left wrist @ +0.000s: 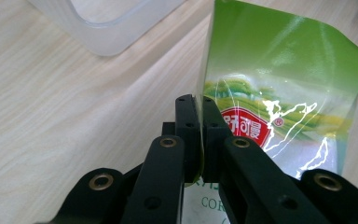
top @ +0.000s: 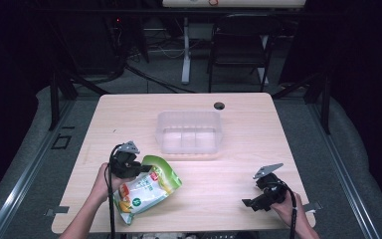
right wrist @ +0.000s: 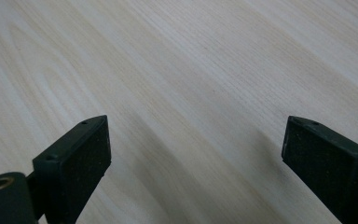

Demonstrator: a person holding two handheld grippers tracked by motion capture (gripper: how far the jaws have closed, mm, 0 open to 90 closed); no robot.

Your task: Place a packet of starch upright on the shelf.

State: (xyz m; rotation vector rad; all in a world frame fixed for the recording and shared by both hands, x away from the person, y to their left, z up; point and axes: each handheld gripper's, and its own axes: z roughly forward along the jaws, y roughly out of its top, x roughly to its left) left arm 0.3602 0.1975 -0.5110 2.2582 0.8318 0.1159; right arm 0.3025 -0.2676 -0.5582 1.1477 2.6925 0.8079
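Note:
A green and white snack bag [top: 146, 190] with a red label lies at the table's front left. My left gripper [top: 145, 169] is shut on the bag's upper edge. In the left gripper view the two black jaws pinch the thin edge of the bag [left wrist: 279, 79] at my left gripper [left wrist: 199, 100]. My right gripper [top: 249, 203] rests open near the front right of the table. Its fingertips [right wrist: 77, 156] stand wide apart over bare wood, with nothing between them at my right gripper [right wrist: 196, 149].
A clear plastic tub [top: 189, 132] stands in the middle of the table [top: 248, 124], just beyond the bag; its corner [left wrist: 107, 28] appears in the left gripper view. A dark cable hole [top: 219, 105] sits near the far edge. A chair stands beyond the table.

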